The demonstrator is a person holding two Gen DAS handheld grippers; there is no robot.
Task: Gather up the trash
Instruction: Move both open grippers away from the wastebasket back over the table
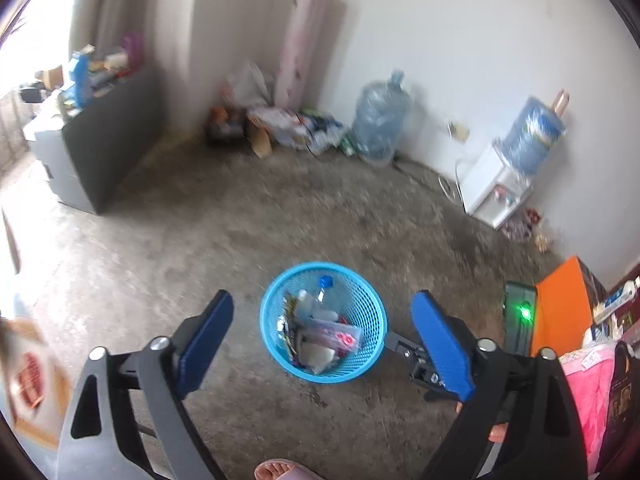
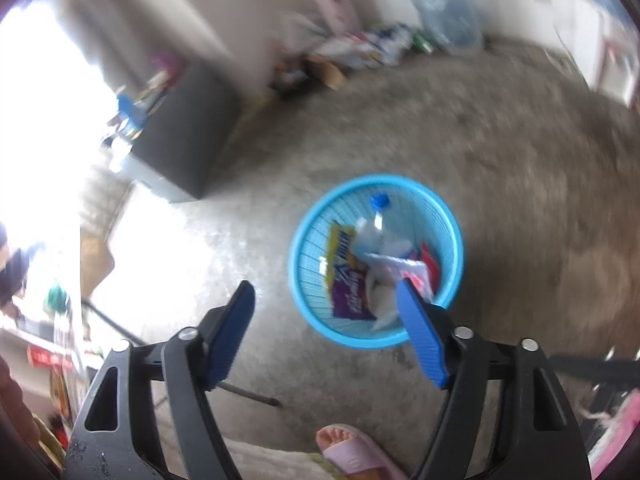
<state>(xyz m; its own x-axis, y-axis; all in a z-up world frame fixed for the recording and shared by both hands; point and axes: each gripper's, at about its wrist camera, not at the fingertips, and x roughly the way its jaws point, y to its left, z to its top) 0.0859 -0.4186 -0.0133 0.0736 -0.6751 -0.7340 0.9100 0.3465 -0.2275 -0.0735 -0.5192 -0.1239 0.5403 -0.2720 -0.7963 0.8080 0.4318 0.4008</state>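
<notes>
On the bare grey concrete floor [image 1: 200, 240] stood a round light-blue plastic mesh basket [image 1: 276, 300], holding a clear blue-capped bottle [image 1: 326, 294] and crumpled wrappers. Above it, left gripper [image 1: 322, 344] and right gripper [image 2: 326, 330] had fingers spread apart, empty.

Dark cabinet [image 1: 108, 136], large water jug [image 1: 380, 116], white dispenser [image 1: 494, 188], orange box [image 1: 562, 304], pink slipper [image 2: 356, 454]

Left hand-held gripper [image 1: 322, 344] and right hand-held gripper [image 2: 326, 332] gape (empty), angled downward.
</notes>
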